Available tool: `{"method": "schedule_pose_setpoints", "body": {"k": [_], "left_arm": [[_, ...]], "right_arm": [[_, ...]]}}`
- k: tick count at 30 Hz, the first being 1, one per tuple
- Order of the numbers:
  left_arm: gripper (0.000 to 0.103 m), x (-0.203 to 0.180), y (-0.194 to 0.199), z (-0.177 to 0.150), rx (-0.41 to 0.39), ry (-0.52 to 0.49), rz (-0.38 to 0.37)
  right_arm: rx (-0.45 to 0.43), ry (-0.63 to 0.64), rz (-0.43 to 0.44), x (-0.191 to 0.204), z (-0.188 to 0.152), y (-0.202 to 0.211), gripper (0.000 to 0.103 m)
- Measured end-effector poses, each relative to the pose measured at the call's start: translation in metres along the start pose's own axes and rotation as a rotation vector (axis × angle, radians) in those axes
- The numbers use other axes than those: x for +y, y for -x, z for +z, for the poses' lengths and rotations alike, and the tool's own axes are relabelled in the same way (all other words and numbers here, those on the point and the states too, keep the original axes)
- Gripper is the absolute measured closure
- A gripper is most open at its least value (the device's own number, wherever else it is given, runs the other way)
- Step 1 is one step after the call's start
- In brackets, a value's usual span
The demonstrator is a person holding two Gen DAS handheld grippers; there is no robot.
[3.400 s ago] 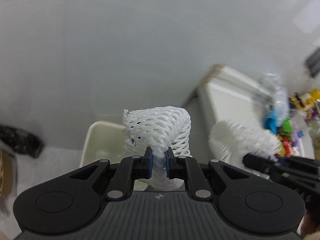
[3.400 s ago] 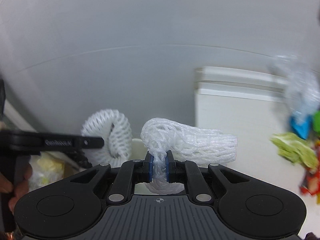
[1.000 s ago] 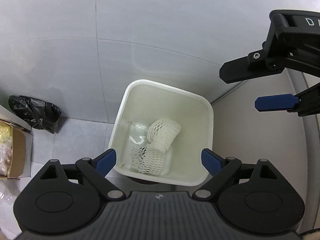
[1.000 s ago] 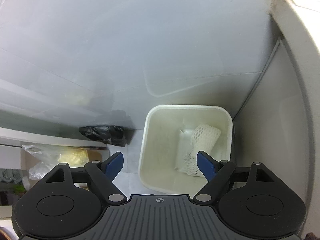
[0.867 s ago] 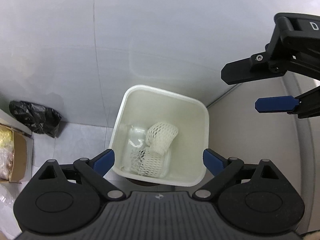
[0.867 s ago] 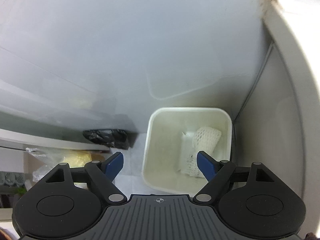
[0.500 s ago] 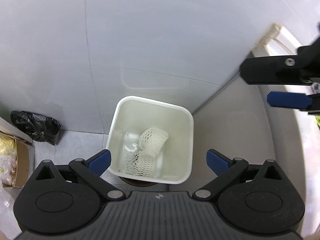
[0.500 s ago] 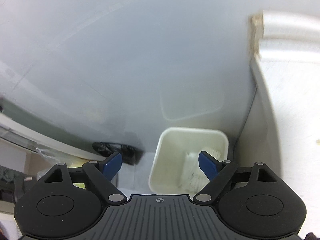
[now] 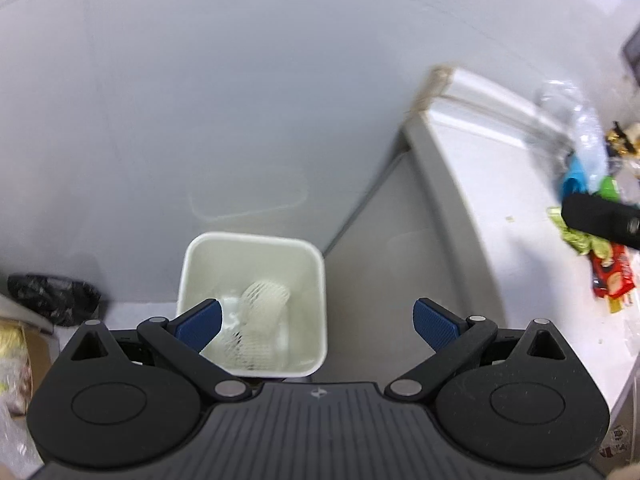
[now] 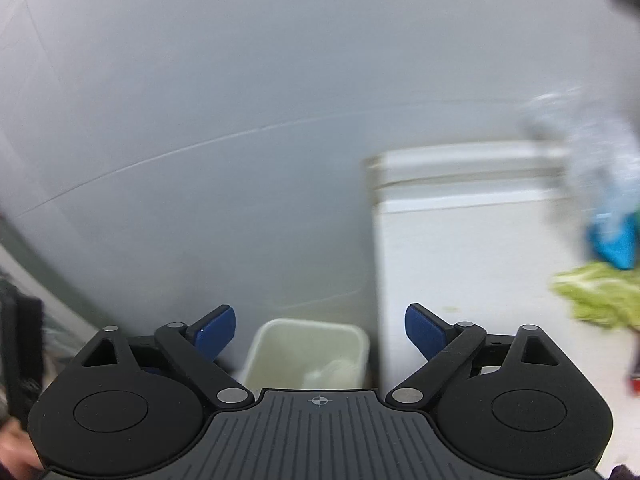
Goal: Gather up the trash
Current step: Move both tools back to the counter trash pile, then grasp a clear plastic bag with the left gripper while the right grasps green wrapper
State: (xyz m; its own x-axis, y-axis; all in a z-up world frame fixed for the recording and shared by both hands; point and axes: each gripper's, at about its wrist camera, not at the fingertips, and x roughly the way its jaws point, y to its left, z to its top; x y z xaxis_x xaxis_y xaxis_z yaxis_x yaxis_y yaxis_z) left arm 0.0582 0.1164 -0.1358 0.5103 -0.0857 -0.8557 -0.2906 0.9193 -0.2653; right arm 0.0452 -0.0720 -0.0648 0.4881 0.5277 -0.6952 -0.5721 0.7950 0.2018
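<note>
A white square trash bin [image 9: 252, 248] stands on the floor against the wall, left of a white table. White foam net sleeves [image 9: 262, 304] lie inside it. My left gripper [image 9: 318, 322] is open and empty, high above the bin. My right gripper [image 10: 320, 328] is open and empty, raised and tilted toward the wall; the bin [image 10: 308, 356] shows low between its fingers. On the table lie a crushed clear plastic bottle [image 9: 576, 120], green wrappers [image 10: 600, 296] and a red snack packet [image 9: 612, 280].
The white table [image 9: 500, 208] fills the right side, its edge running beside the bin. A black bag [image 9: 52, 296] and a cardboard box [image 9: 16, 344] sit on the floor at the left. The grey wall is behind the bin.
Both grippers have let go of the foam nets, which now lie in the bin. Both have since risen and tilted up and right, bringing the table and its trash into view.
</note>
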Motion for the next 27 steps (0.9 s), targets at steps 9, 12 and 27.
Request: {"method": "schedule_pose_setpoints", "body": {"k": [9,12,27], "left_arm": [[0.001,-0.059,0.011,0.02,-0.028,-0.103,-0.061],[0.001,-0.081,0.011,0.024,-0.04,-0.143,-0.08],[0.001,-0.207,-0.01,0.071,-0.159,-0.318,-0.25]], "right_arm": [[-0.076,0.052,-0.18,-0.05,-0.016,0.042,0.007],[-0.096,0.041,-0.226,-0.072,-0.02,0.053,0.007],[-0.191,-0.046,-0.377,-0.19,-0.012,0.068,0.007]]}}
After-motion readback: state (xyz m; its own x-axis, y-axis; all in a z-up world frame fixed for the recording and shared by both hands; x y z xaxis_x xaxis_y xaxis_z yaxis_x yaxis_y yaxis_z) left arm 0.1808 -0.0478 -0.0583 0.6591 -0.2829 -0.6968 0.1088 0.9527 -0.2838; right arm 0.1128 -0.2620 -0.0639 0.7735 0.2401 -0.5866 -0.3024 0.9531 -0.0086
